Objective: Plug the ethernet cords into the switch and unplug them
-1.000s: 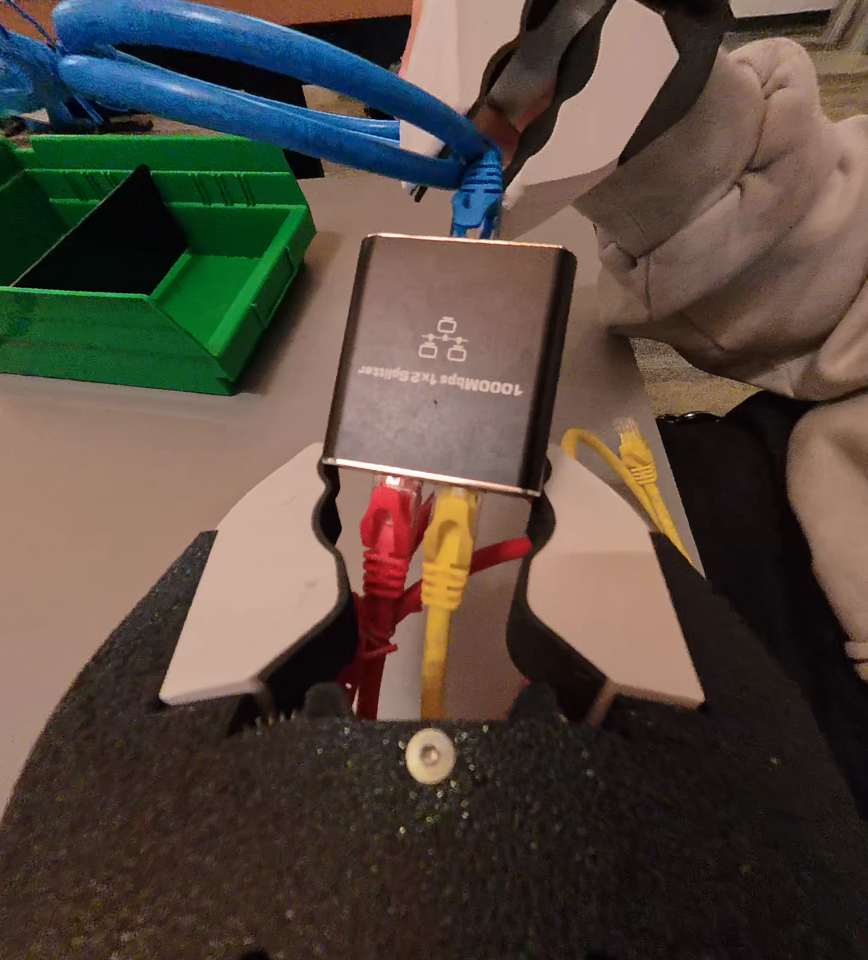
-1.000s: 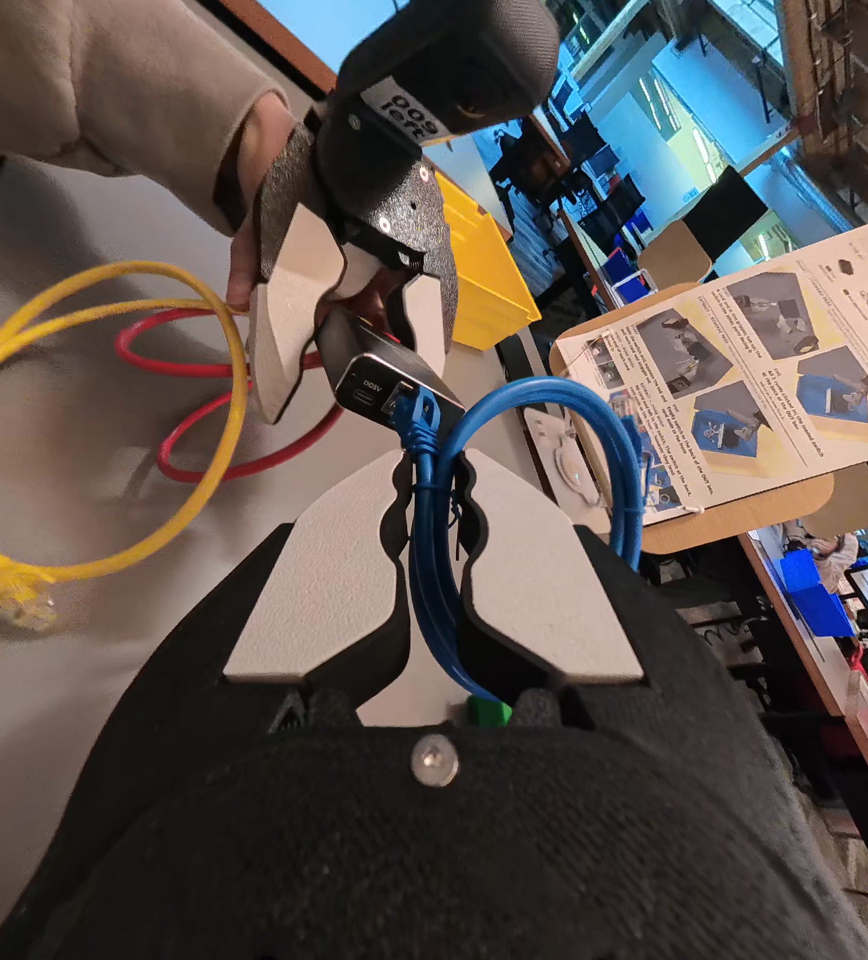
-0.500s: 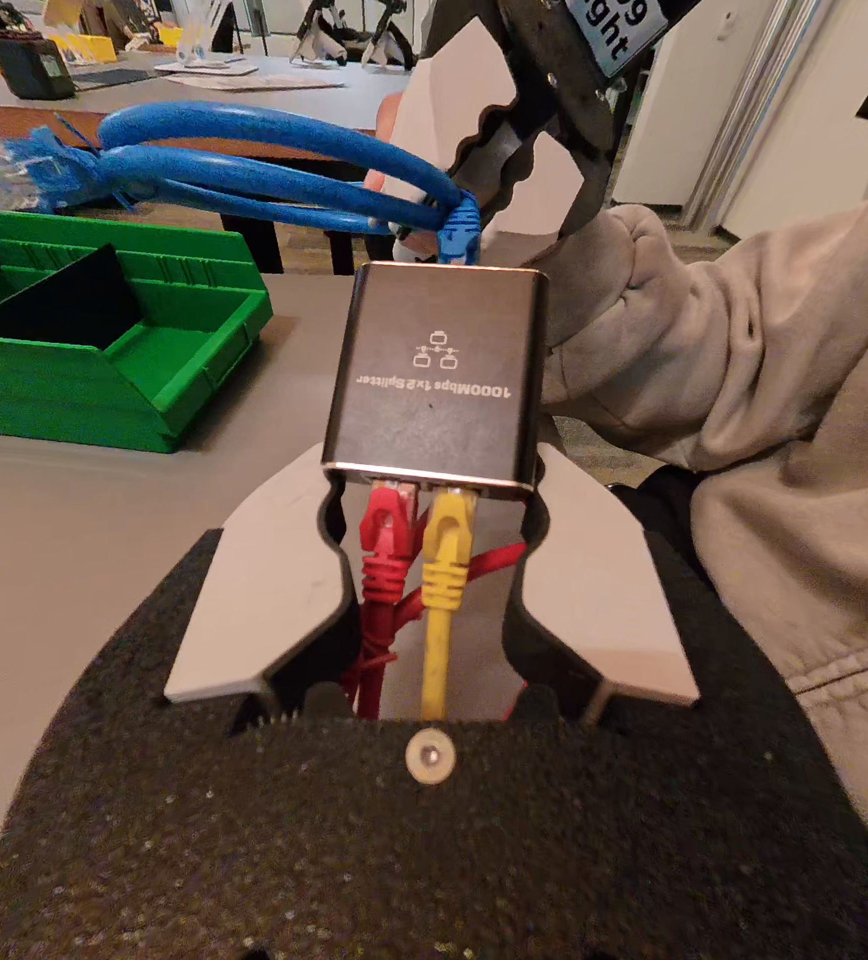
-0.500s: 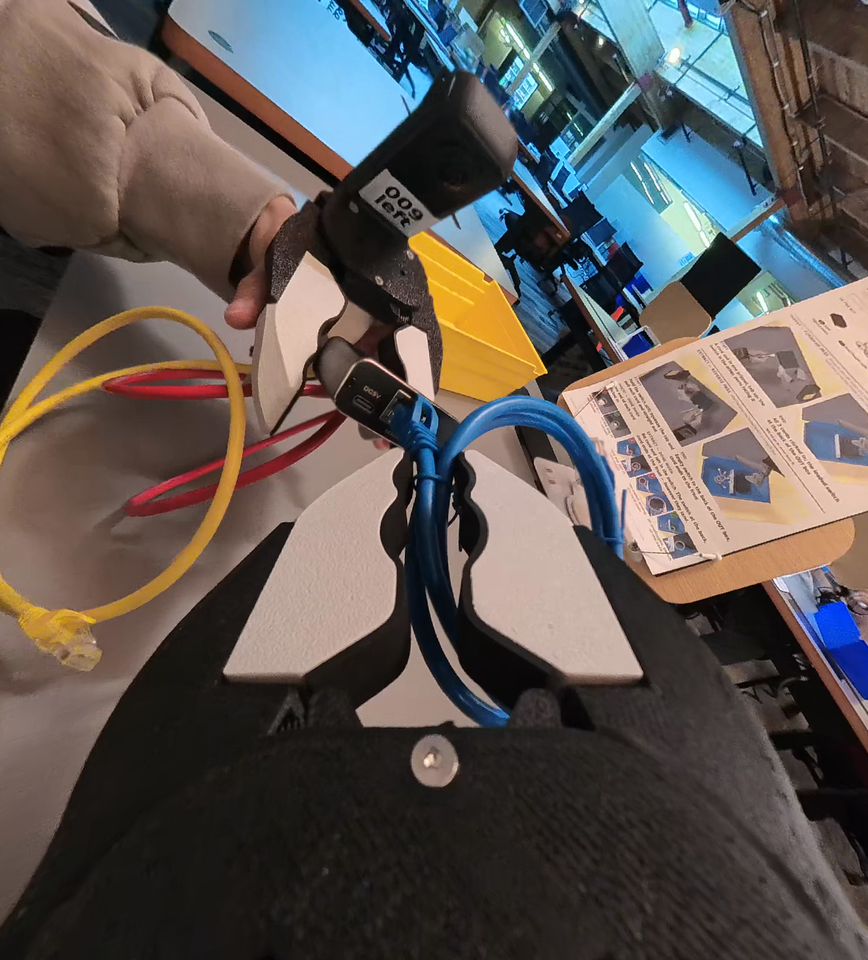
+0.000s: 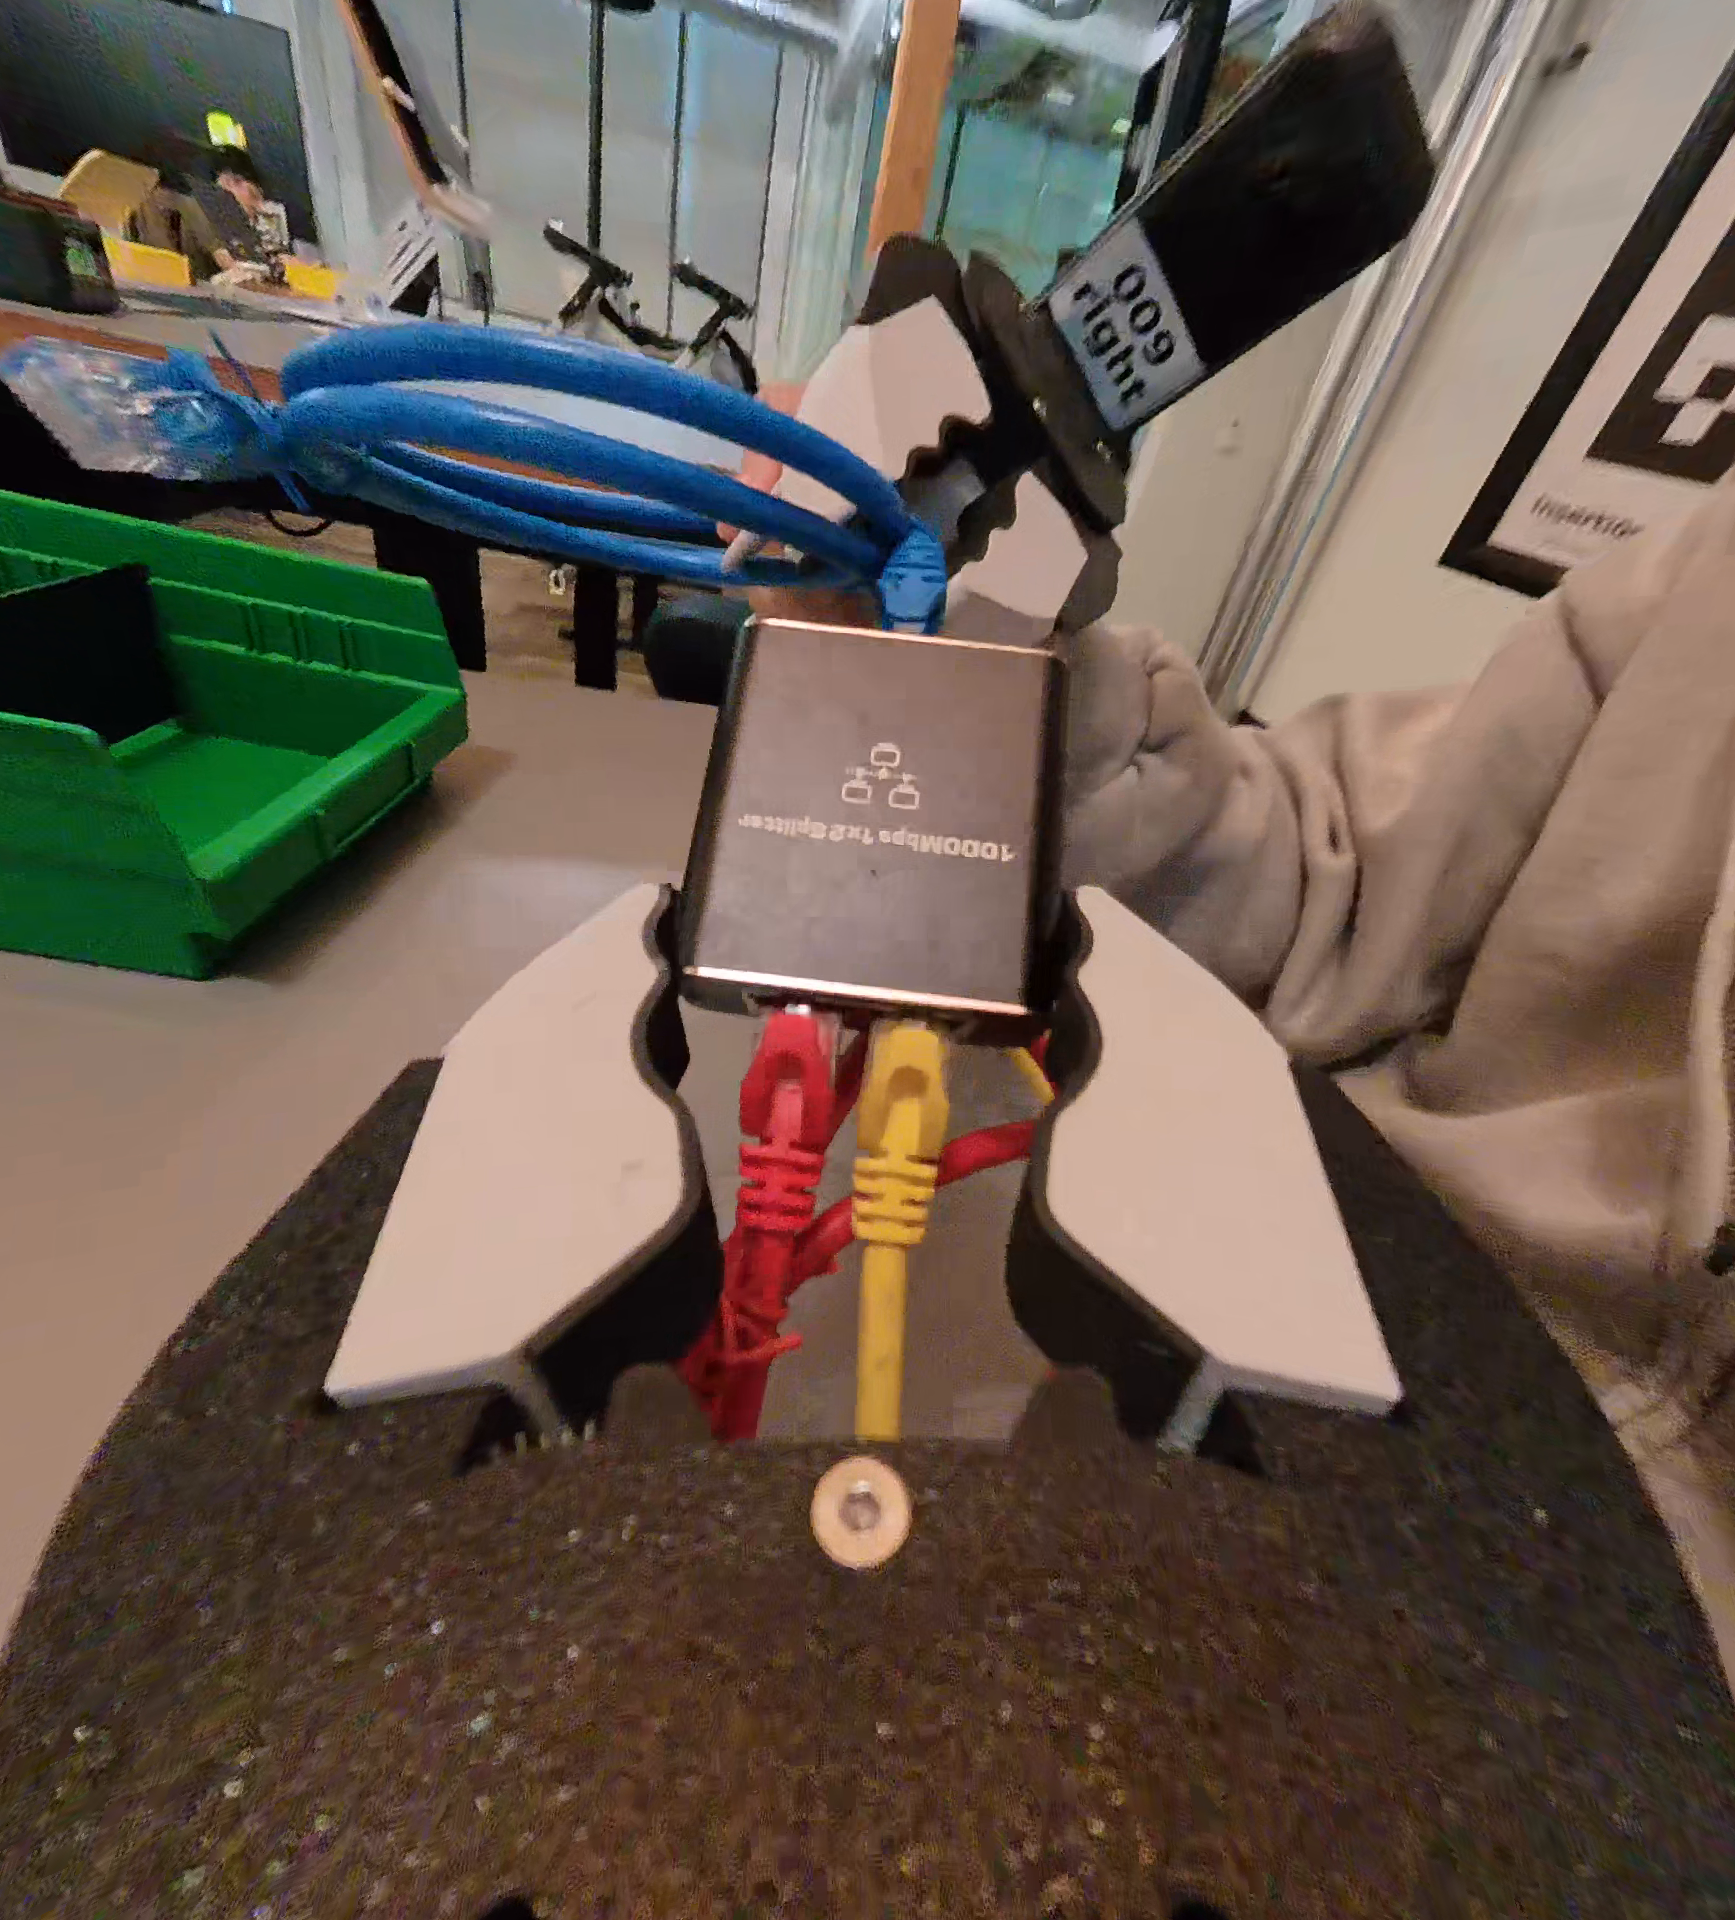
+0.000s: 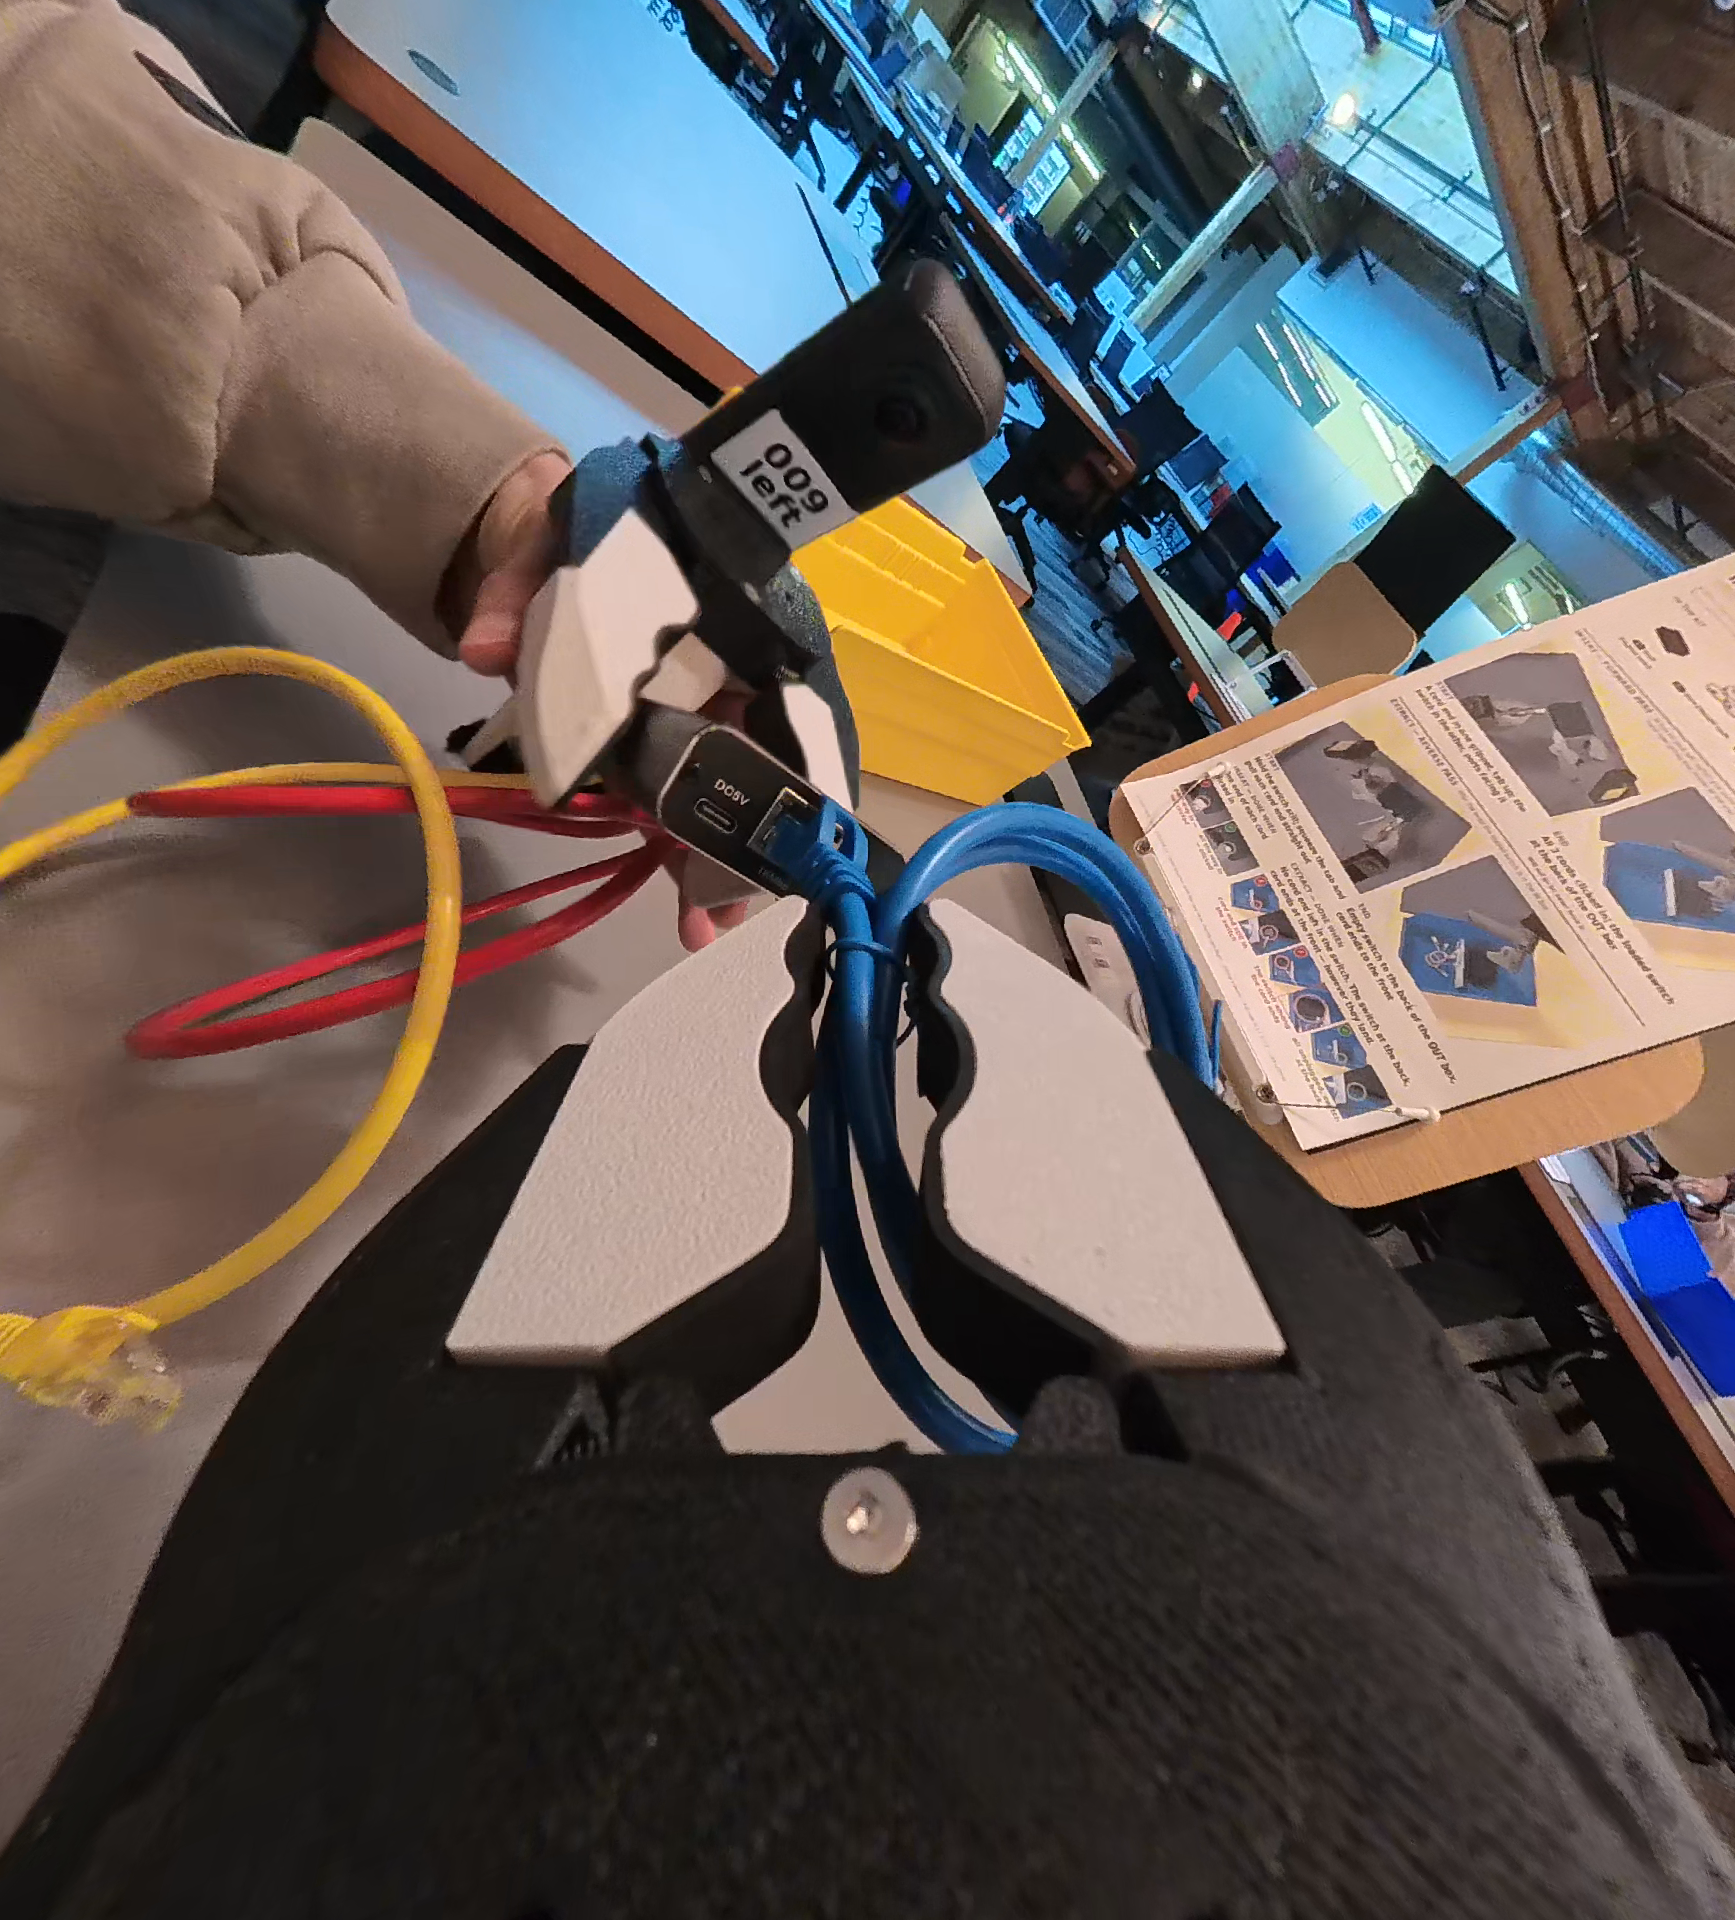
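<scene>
1. The left tongs are clamped on the near end of the black switch, one finger pressed against each of its long sides; the switch is held up off the grey surface.
2. In the left wrist view the switch sits at the centre of the picture, its printed top face up, its far end pointing to 12 o'clock.
3. A red cord and a yellow cord are plugged side by side into the near end of the switch, red at 9 o'clock of yellow, and both run back between the fingers.
4. The right tongs are closed around the blue cord just behind its plug.
5. That plug sits in the port on the far end of the switch, beside a smaller oval socket at its 9 o'clock in the right wrist view.
6. The rest of the blue cord is a tied coil, reaching towards 10 o'clock in the left wrist view.
7. The loose loops of the red and yellow cords hang out at 9 o'clock in the right wrist view; the free yellow plug is at 8 o'clock.
8. A green bin stands on the surface at 9 o'clock in the left wrist view.
9. A yellow bin lies behind the left tongs, and an instruction sheet on a wooden board is at 3 o'clock in the right wrist view.
</scene>
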The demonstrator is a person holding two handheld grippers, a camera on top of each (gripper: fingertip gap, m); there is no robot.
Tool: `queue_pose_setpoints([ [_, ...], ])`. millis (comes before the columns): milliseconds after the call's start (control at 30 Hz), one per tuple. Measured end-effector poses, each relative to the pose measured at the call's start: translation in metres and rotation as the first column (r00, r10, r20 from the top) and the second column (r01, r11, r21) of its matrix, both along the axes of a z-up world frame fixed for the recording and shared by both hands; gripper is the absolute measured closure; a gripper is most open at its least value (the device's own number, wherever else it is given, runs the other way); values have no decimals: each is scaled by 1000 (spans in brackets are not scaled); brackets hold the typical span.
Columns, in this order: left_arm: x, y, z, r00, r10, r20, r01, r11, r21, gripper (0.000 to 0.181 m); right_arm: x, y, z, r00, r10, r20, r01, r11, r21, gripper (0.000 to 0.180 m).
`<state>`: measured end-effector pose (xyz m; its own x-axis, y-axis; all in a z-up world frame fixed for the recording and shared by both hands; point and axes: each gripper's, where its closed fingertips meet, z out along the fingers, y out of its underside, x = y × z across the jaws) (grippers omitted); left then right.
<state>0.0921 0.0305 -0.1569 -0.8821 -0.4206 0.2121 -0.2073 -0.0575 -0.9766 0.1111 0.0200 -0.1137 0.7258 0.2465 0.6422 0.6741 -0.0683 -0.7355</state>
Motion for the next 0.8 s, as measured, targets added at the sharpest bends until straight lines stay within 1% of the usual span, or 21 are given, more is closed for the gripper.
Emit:
queue_pose_setpoints([
  [67,4,-3,-7,999,37,17,-38,996,76,111,0,0,1,1000,2,-1,-2,1000,4,164],
  [100,5,-5,-8,999,38,12,-39,996,86,110,-1,0,1,1000,3,0,-3,1000,5,164],
  [233,2,-8,-6,999,-11,-38,12,999,31,111,-1,-1,3,1000,16,-20,-16,1000,19,165],
  [400,3,-11,-3,999,32,-44,-30,998,47,111,1,-5,3,996,44,-80,-41,998,40,165],
  [600,-1,-18,9,998,-3,-56,-2,997,-79,111,0,-8,10,993,71,-90,-63,994,88,165],
  [700,-7,-17,22,995,-74,-67,58,976,-211,117,1,-11,16,994,74,-82,-64,991,121,165],
  [733,-7,-18,23,995,-73,-69,57,975,-216,116,1,-10,16,994,69,-84,-58,990,125,165],
  [800,-5,-19,20,998,-38,-45,29,985,-169,116,3,-11,16,995,61,-80,-51,991,123,165],
])
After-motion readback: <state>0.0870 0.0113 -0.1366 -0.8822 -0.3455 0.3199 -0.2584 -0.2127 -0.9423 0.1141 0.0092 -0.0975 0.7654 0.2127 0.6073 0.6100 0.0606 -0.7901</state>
